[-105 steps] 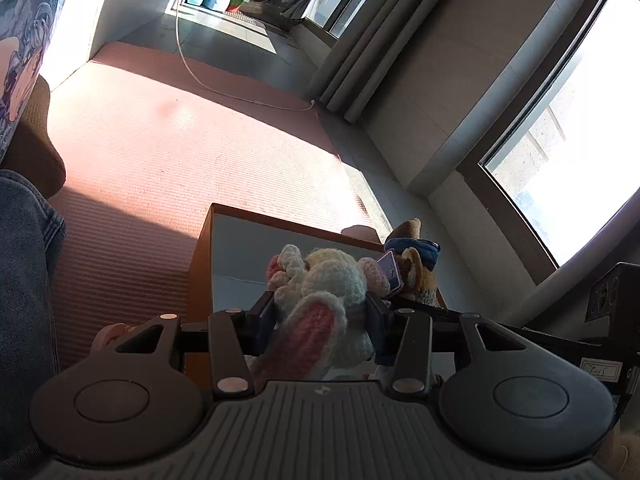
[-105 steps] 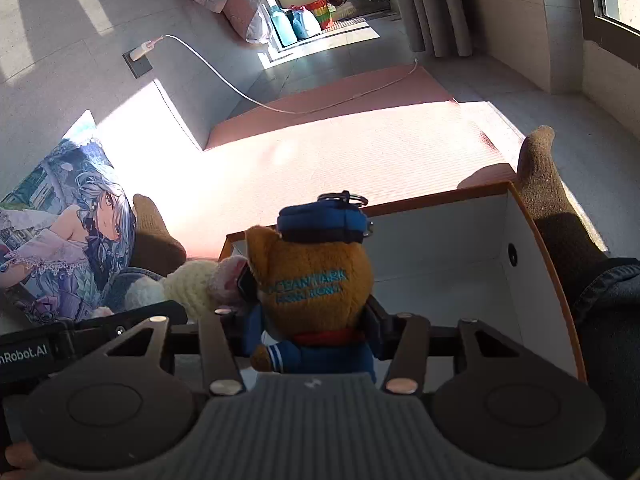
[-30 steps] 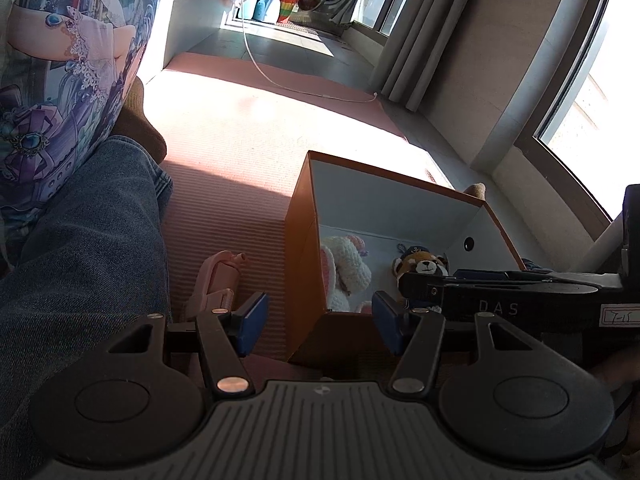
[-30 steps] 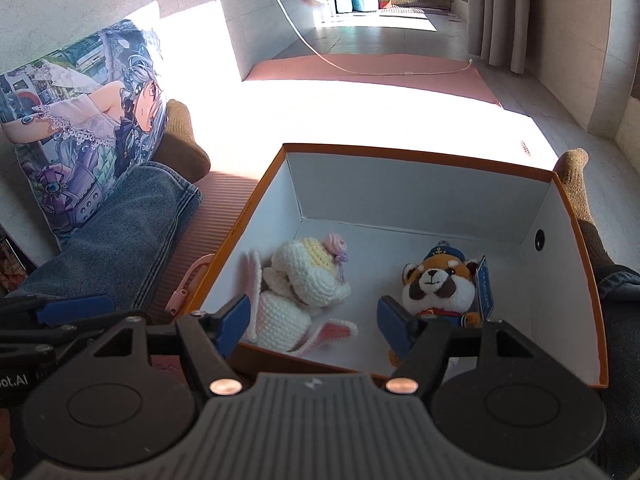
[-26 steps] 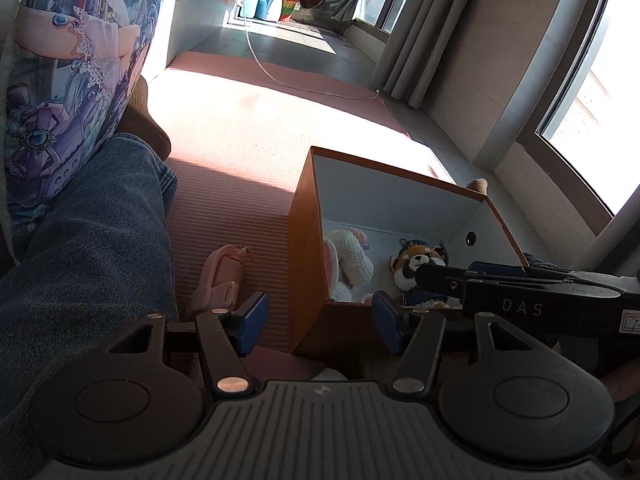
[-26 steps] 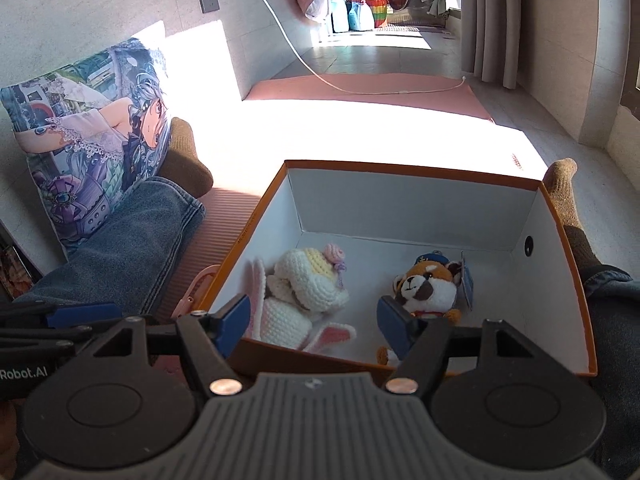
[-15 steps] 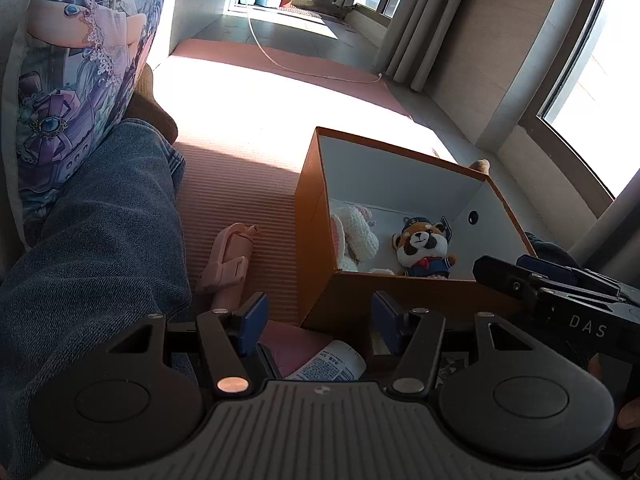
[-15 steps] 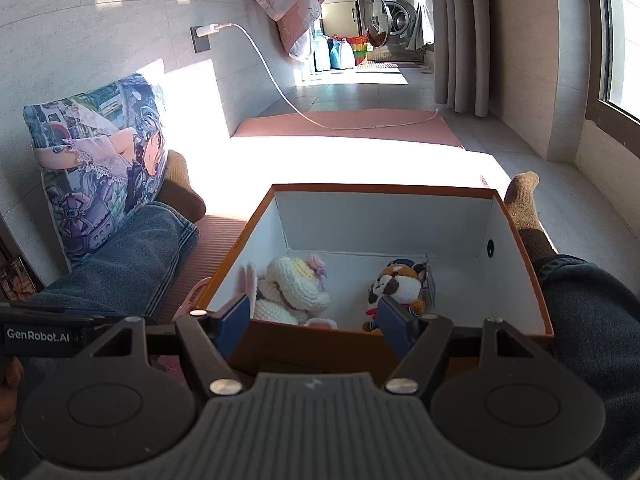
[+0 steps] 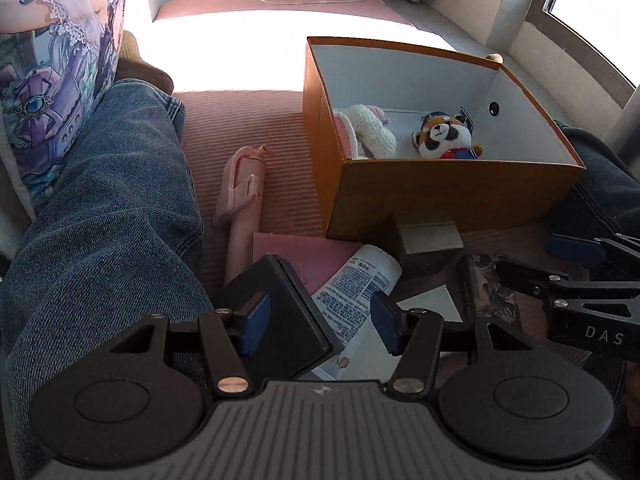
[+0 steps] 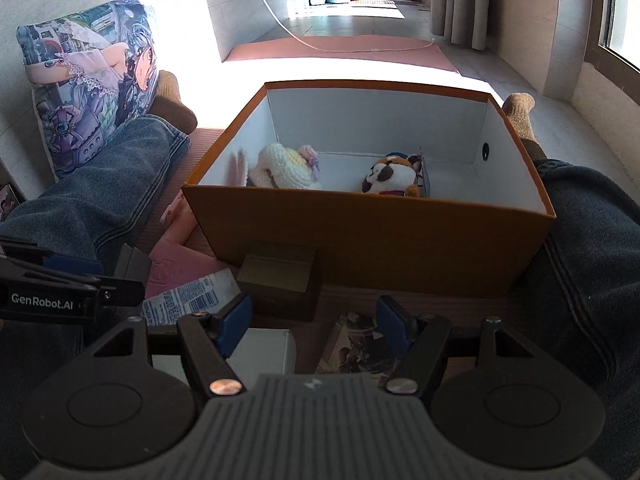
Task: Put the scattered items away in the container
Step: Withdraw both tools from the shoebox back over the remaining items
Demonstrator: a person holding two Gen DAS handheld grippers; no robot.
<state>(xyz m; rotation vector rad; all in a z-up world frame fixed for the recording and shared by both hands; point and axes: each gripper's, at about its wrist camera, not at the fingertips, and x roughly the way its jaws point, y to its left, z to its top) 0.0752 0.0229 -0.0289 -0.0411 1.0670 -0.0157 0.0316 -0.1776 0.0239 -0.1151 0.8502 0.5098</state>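
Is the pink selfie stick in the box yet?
No, the pink selfie stick lies on the mat outside the orange box, beside its left wall.

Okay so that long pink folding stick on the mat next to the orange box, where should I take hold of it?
Grip the long pink folding stick across its plain lower shaft, coming from above with the left hand-held gripper, which is nearer. The stick lies flat on the ribbed pink mat, and its upper half carries a folded clamp that looks bulkier, so the slim shaft probably fits open fingers better.
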